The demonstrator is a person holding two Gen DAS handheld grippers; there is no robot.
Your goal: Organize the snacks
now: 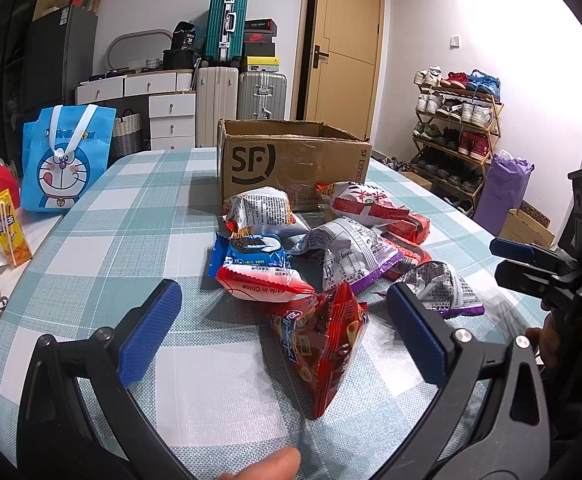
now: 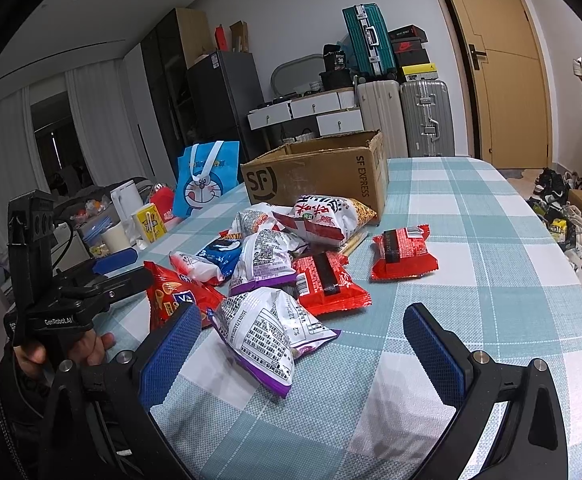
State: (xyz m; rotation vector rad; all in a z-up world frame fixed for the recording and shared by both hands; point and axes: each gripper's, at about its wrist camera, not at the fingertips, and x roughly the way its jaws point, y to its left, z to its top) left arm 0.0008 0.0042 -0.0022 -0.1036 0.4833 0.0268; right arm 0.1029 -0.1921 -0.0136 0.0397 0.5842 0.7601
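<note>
A heap of snack packets lies on the checked tablecloth (image 1: 103, 240) in front of an open SF cardboard box (image 1: 291, 160) (image 2: 323, 176). My left gripper (image 1: 283, 320) is open, its blue pads on either side of a red snack bag (image 1: 323, 344) that stands on the cloth. My right gripper (image 2: 303, 340) is open too, hovering near a white and purple bag (image 2: 267, 332). Farther back lie a blue cookie pack (image 1: 257, 250), red flat packets (image 2: 327, 280) (image 2: 405, 252) and a red and white noodle bag (image 2: 323, 216). The right gripper (image 1: 531, 256) also shows at the right edge of the left wrist view.
A blue cartoon tote bag (image 1: 65, 160) stands at the table's left, with a yellow drink carton (image 1: 9, 228) and a red can near it. A white kettle (image 2: 125, 200) and cups sit past the left edge. Suitcases, drawers, a door and a shoe rack (image 1: 455, 128) line the walls.
</note>
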